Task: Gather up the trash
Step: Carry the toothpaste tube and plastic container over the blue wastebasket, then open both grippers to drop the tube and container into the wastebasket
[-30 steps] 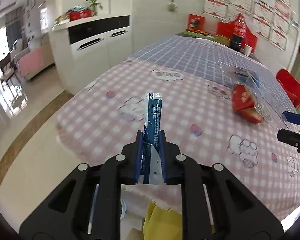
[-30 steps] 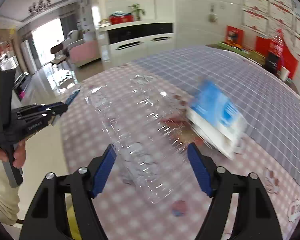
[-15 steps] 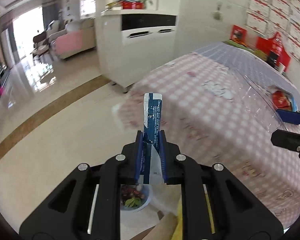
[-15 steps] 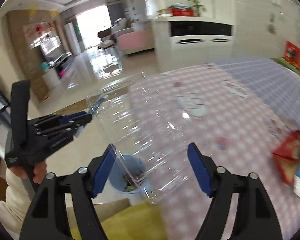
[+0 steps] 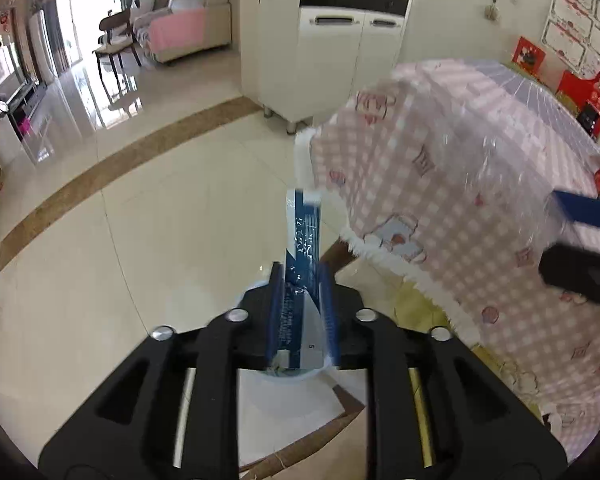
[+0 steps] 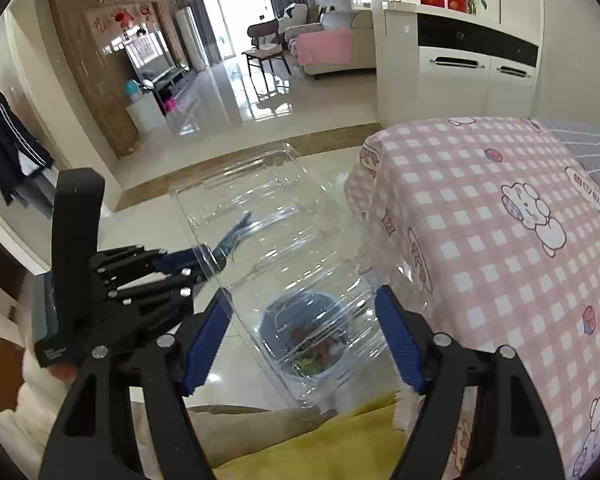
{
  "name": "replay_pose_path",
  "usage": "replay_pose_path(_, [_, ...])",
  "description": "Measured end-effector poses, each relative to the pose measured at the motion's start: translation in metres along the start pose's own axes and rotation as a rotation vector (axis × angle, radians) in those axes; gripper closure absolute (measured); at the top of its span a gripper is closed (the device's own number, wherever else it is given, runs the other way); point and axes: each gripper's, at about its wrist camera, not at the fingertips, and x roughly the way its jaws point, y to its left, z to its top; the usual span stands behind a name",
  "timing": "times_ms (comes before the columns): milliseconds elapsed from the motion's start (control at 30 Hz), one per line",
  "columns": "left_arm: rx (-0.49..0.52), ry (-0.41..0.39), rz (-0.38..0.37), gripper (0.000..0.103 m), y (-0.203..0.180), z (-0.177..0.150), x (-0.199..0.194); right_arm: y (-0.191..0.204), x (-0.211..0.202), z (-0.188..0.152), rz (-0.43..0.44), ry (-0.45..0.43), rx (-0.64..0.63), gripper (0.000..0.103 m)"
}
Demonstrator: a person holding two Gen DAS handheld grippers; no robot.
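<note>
My left gripper (image 5: pixel 302 292) points down over a light-blue bin (image 5: pixel 296 376) on the floor. Its jaws are opening, and a blue-and-white wrapper (image 5: pixel 304 232) stands loose between them. The right wrist view shows this gripper (image 6: pixel 204 264) from the side, with the wrapper (image 6: pixel 236 230) seen through plastic. My right gripper (image 6: pixel 300 340) is shut on a clear plastic container (image 6: pixel 276 248), jaws wide. Through the container the bin (image 6: pixel 308 332) shows with scraps inside. In the left wrist view the right gripper (image 5: pixel 576 240) and the container (image 5: pixel 500 168) sit at the right edge.
The table with a pink checked cloth (image 6: pixel 500 240) fills the right side, its corner close to both grippers. A white cabinet (image 5: pixel 320 52) stands behind on the glossy tiled floor (image 5: pixel 140 220). A yellow cushion (image 6: pixel 340 440) lies below. A hand in a white sleeve (image 6: pixel 28 380) holds the left gripper.
Both grippers have swung off the table to the left and now hang lower, over the floor and the bin. The left jaws have widened around the wrapper. The right grip is unchanged.
</note>
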Motion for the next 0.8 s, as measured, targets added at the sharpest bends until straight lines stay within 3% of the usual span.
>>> replay_pose_path(33, [0.006, 0.017, 0.010, 0.040, 0.001, -0.003, 0.004, 0.001, 0.003, 0.000, 0.000, 0.005, -0.003, 0.031])
replay_pose_path(67, [0.013, 0.011, 0.014, 0.039, 0.002, -0.005, 0.006, 0.001, 0.007, 0.000, 0.004, 0.014, 0.000, 0.031])
replay_pose_path(433, [-0.103, 0.026, 0.071, 0.039, 0.046, -0.026, 0.001, 0.020, 0.051, 0.000, -0.033, 0.091, -0.036, 0.031])
replay_pose_path(567, [-0.159, 0.024, 0.111, 0.039, 0.069, -0.036, -0.009, 0.027, 0.081, 0.001, 0.036, 0.139, -0.003, 0.029])
replay_pose_path(633, [-0.181, 0.028, 0.132, 0.039, 0.079, -0.043, -0.013, 0.033, 0.098, 0.002, 0.079, 0.173, -0.011, 0.021])
replay_pose_path(667, [-0.193, 0.034, 0.140, 0.039, 0.083, -0.046, -0.014, 0.036, 0.105, 0.003, 0.064, 0.189, -0.015, 0.010])
replay_pose_path(733, [-0.223, 0.048, 0.143, 0.039, 0.089, -0.054, -0.014, 0.038, 0.119, 0.005, 0.018, 0.216, 0.000, 0.010])
replay_pose_path(800, [-0.248, 0.060, 0.136, 0.039, 0.094, -0.061, -0.013, 0.038, 0.127, 0.004, 0.046, 0.238, 0.015, 0.010])
